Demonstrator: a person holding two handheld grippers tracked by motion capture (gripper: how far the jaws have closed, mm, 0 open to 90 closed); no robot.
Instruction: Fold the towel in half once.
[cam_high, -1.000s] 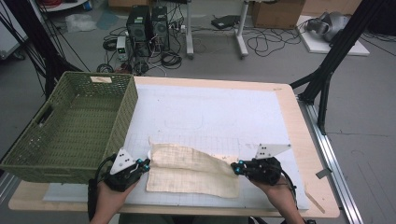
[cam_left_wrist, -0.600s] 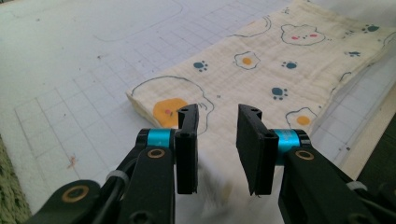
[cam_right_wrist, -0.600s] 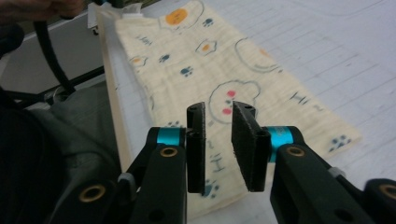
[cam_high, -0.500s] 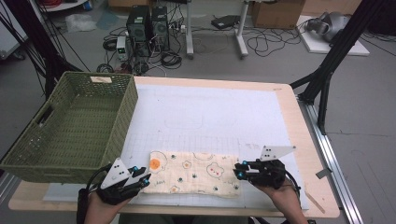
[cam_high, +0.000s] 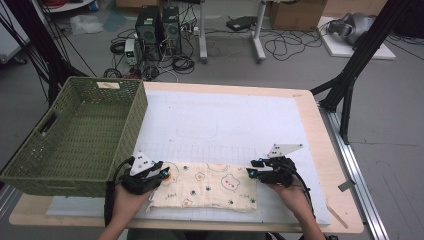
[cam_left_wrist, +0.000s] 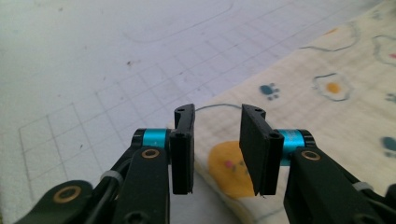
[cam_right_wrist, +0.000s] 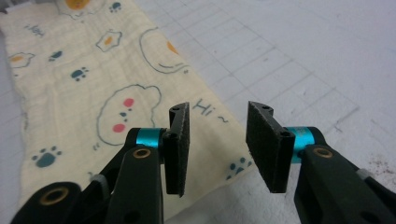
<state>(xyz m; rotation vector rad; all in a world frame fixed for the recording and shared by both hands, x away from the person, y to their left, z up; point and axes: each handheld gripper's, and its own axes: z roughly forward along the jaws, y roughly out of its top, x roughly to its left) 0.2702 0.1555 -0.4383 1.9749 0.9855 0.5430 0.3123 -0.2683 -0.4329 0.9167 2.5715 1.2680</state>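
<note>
One cream cloth (cam_high: 205, 186) printed with bears, eggs and paw marks is lying flat between the two grippers, stretched along the near part of the white gridded mat (cam_high: 225, 120). Its left end is sitting under the left gripper (cam_high: 161, 173) and its right end is reaching the right gripper (cam_high: 251, 173). In the left gripper view the cloth (cam_left_wrist: 327, 116) is running off to the right of the jaws, with its corner edge and an orange print lying directly below the gap. In the right gripper view the cloth (cam_right_wrist: 102, 93) is spreading to the left and beyond the jaws, its long edge slanting down under the gap, with bare mat (cam_right_wrist: 303, 70) to the right.

The left gripper (cam_left_wrist: 217, 140) is standing partly spread, having just been opening, and its pads are pressing on nothing; the cloth is lying loose beneath them. The right gripper (cam_right_wrist: 219, 140) is likewise partly spread after just opening, with the cloth edge below and no grip on it.

Beyond both grippers the mat is lying open all the way to the far edge of the wooden table (cam_high: 305, 100), giving wide free room ahead. To the right of the right gripper a strip of mat and table edge is remaining. Just beside the left gripper, on its left, one green woven basket (cam_high: 127, 130) is standing, its wall close to that hand, so room on that side is tight. One hand is holding each gripper, two in all.
</note>
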